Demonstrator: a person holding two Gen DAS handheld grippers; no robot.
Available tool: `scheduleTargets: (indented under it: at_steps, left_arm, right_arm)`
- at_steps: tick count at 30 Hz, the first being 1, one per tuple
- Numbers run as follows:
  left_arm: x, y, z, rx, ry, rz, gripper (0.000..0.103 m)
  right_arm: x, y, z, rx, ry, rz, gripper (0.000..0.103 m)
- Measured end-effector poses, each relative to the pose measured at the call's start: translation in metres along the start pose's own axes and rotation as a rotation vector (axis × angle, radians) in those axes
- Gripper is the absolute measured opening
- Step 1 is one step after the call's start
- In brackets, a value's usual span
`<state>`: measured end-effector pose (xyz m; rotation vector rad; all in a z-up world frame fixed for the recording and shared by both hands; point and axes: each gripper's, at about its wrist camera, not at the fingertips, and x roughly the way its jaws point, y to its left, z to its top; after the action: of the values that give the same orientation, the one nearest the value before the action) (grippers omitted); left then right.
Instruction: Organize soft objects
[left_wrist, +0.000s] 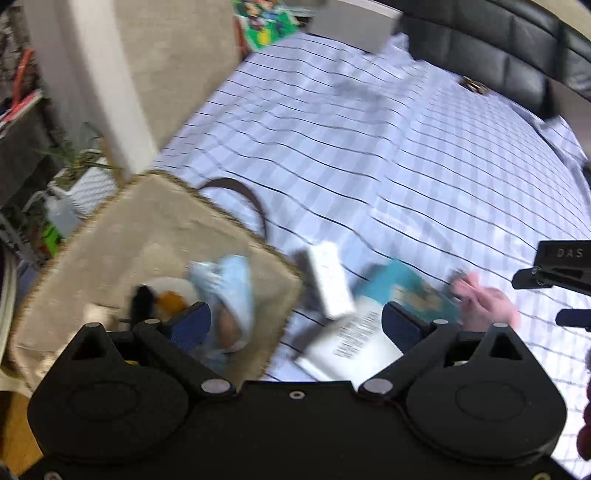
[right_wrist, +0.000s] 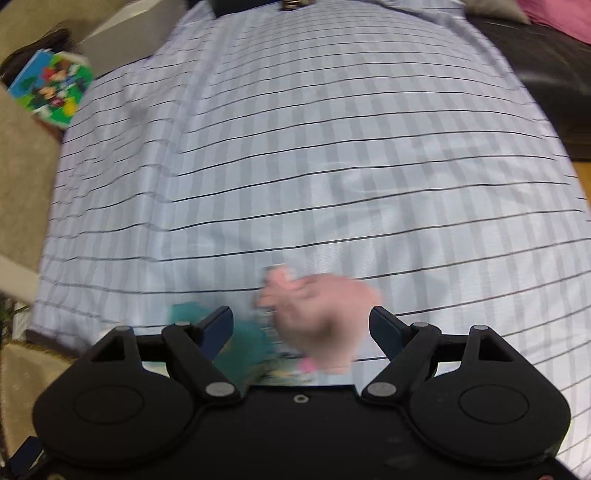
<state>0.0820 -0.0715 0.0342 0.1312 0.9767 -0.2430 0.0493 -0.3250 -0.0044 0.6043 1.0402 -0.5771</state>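
Both claws spread, gripping nothing: left claw (left_wrist: 295, 321) over woven basket (left_wrist: 110, 258) rim, light-blue soft toy (left_wrist: 229, 291) inside; right claw (right_wrist: 301, 325) above blurred pink soft toy (right_wrist: 321, 314) on striped bed sheet (right_wrist: 314, 147) beside basket.

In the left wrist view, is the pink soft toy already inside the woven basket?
No; the pink soft toy lies on the striped sheet, beside the teal book, well apart from the woven basket.
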Motion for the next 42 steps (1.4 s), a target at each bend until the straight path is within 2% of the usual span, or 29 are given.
scheduleTargets:
  at_steps: [5,9,14,20,24,29,36,37,39,40,42]
  left_arm:
    - [0.007,-0.036,-0.008,0.065,0.044,-0.045,0.096]
    - [0.013,-0.057,-0.015,0.086,0.104,-0.116,0.096]
    - [0.015,-0.074,-0.024,0.104,0.146,-0.145,0.096]
    - [0.012,-0.070,-0.029,0.091,0.164,-0.159,0.096]
    - [0.015,-0.063,-0.028,0.076,0.170,-0.154,0.096]
    - [0.016,-0.060,-0.027,0.075,0.169,-0.157,0.096]
    - [0.017,-0.059,-0.030,0.101,0.174,-0.156,0.096]
    - [0.017,-0.059,-0.031,0.109,0.176,-0.161,0.096]
    - [0.019,-0.061,-0.031,0.117,0.185,-0.175,0.096]
    - [0.020,-0.061,-0.031,0.118,0.191,-0.183,0.096]
    - [0.023,-0.062,-0.032,0.110,0.210,-0.202,0.096]
  right_arm:
    - [0.015,-0.039,0.000,0.038,0.021,-0.068,0.081]
    - [0.029,-0.062,-0.004,0.058,0.047,-0.113,0.081]
    - [0.044,-0.075,-0.012,0.062,0.065,-0.119,0.081]
    - [0.055,-0.061,-0.013,0.078,0.065,-0.070,0.081]
    - [0.059,-0.051,-0.015,0.101,0.025,-0.057,0.082]
    - [0.069,-0.037,-0.017,0.129,0.022,0.003,0.088]
    - [0.097,-0.013,-0.022,0.091,0.062,-0.036,0.089]
    - [0.100,-0.011,-0.023,0.086,0.066,-0.037,0.088]
    - [0.104,-0.008,-0.023,0.065,0.068,-0.023,0.078]
    - [0.104,-0.007,-0.022,0.058,0.075,0.004,0.067]
    - [0.102,-0.006,-0.020,0.051,0.080,0.003,0.062]
